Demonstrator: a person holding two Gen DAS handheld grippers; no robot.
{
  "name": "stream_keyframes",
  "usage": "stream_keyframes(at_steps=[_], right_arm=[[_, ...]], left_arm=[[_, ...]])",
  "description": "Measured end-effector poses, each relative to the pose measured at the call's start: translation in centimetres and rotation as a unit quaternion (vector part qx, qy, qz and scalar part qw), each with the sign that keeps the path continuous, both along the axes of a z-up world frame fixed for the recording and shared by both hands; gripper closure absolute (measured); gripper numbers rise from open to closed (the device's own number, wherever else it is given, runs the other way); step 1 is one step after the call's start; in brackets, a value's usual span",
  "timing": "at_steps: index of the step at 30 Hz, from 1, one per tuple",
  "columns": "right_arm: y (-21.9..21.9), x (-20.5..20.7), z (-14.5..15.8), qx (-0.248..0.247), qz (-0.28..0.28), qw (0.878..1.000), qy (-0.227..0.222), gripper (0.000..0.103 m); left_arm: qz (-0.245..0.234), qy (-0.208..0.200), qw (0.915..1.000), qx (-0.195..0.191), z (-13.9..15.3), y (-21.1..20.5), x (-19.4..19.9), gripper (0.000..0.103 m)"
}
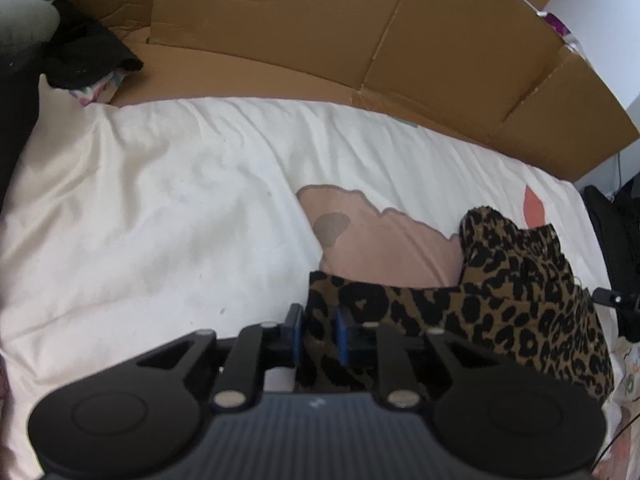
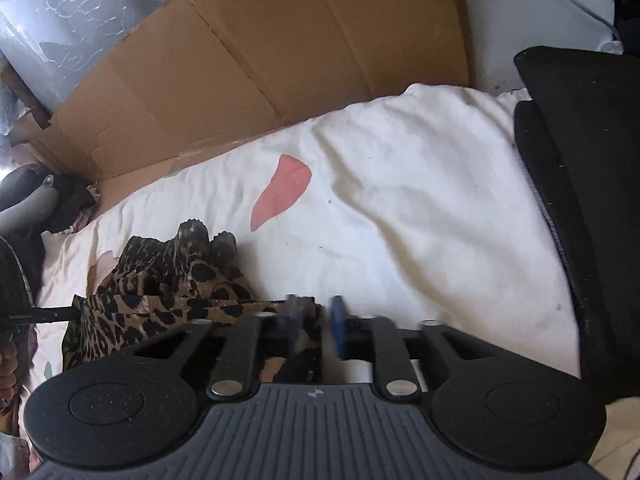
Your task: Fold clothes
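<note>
White bedding, printed with pale pink shapes and a coral patch, spreads ahead of both tongs, and flattened brown cardboard stands along its far edge. Closest to the left gripper, a leopard-print garment has its edge pinched between the blue pads, which sit narrow with the cloth running down between them. From there the fabric stretches away to the gripper's right in a taut band and bunches into a raised heap above the bedding. On the other side, the right gripper has the same garment's edge reaching in between its fingers (the pads are blurred in this view, so the exact contact is hard to tell), with the jaws set narrow around it. Most of the print lies to this gripper's left, crumpled on the bedding. Far off to the left gripper's upper left, a black cloth lies near the cardboard. A dark padded object borders the bedding on the right gripper's right.
</note>
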State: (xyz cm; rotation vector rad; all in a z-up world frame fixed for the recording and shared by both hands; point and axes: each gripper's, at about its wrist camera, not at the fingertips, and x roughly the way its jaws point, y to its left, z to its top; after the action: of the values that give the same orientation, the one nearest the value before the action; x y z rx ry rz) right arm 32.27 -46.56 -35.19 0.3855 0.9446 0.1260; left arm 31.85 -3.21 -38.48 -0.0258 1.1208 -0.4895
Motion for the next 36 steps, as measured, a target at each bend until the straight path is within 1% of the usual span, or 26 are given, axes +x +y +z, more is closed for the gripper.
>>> stream_keyframes(at_steps=[1, 5, 13, 18, 20, 24, 27, 29, 30, 31, 32, 33, 34, 35, 36], right_arm=[[0.0, -0.1, -0.1, 0.001, 0.002, 1.000, 0.003, 0.070], [0.5, -0.1, -1.4, 0.001, 0.009, 1.000, 0.022, 0.069], [2.8, 0.5, -2.3, -0.043, 0.041, 0.998, 0.020, 0.065], [3.5, 0.6, -2.7, -0.058, 0.053, 0.997, 0.014, 0.064], [3.8, 0.6, -2.8, -0.063, 0.055, 0.996, 0.012, 0.064], [4.8, 0.6, -2.8, -0.089, 0.067, 0.994, 0.007, 0.064], [5.4, 0.9, -2.8, -0.104, 0.073, 0.992, 0.007, 0.064], [5.5, 1.1, -2.7, -0.105, 0.076, 0.991, 0.006, 0.071], [5.6, 1.2, -2.6, -0.104, 0.079, 0.991, 0.005, 0.074], [5.6, 1.3, -2.5, -0.102, 0.082, 0.991, 0.005, 0.080], [5.7, 1.3, -2.4, -0.103, 0.083, 0.991, 0.004, 0.085], [5.8, 1.3, -2.3, -0.107, 0.083, 0.991, 0.003, 0.087], [5.9, 1.2, -2.1, -0.112, 0.084, 0.990, 0.001, 0.093], [6.0, 1.1, -1.8, -0.117, 0.082, 0.990, -0.001, 0.095], [6.1, 0.9, -1.5, -0.122, 0.078, 0.989, -0.004, 0.096]], left_arm=[[-0.004, -0.002, 1.0000, 0.005, -0.1, -0.2, 0.0, 0.082], [-0.018, -0.010, 0.9995, 0.025, -0.3, -1.0, -0.1, 0.079], [-0.040, -0.026, 0.9964, 0.070, -0.6, -2.7, -0.2, 0.074], [-0.051, -0.034, 0.9946, 0.084, -0.7, -3.5, -0.2, 0.069], [-0.054, -0.037, 0.9940, 0.088, -0.7, -3.8, -0.3, 0.068], [-0.062, -0.043, 0.9929, 0.092, -0.8, -4.3, -0.5, 0.068], [-0.061, -0.042, 0.9934, 0.087, -0.8, -4.3, -0.5, 0.068], [-0.061, -0.043, 0.9935, 0.086, -0.8, -4.3, -0.5, 0.069], [-0.053, -0.041, 0.9947, 0.078, -0.8, -4.1, -0.5, 0.075], [-0.045, -0.039, 0.9958, 0.070, -0.8, -4.0, -0.5, 0.076], [-0.038, -0.039, 0.9963, 0.066, -0.8, -3.9, -0.6, 0.082], [-0.031, -0.039, 0.9969, 0.062, -0.7, -3.8, -0.8, 0.092], [-0.029, -0.040, 0.9969, 0.061, -0.6, -3.9, -0.9, 0.093], [-0.028, -0.041, 0.9970, 0.060, -0.5, -3.9, -1.0, 0.093], [-0.025, -0.043, 0.9970, 0.060, -0.4, -3.9, -1.1, 0.094]])
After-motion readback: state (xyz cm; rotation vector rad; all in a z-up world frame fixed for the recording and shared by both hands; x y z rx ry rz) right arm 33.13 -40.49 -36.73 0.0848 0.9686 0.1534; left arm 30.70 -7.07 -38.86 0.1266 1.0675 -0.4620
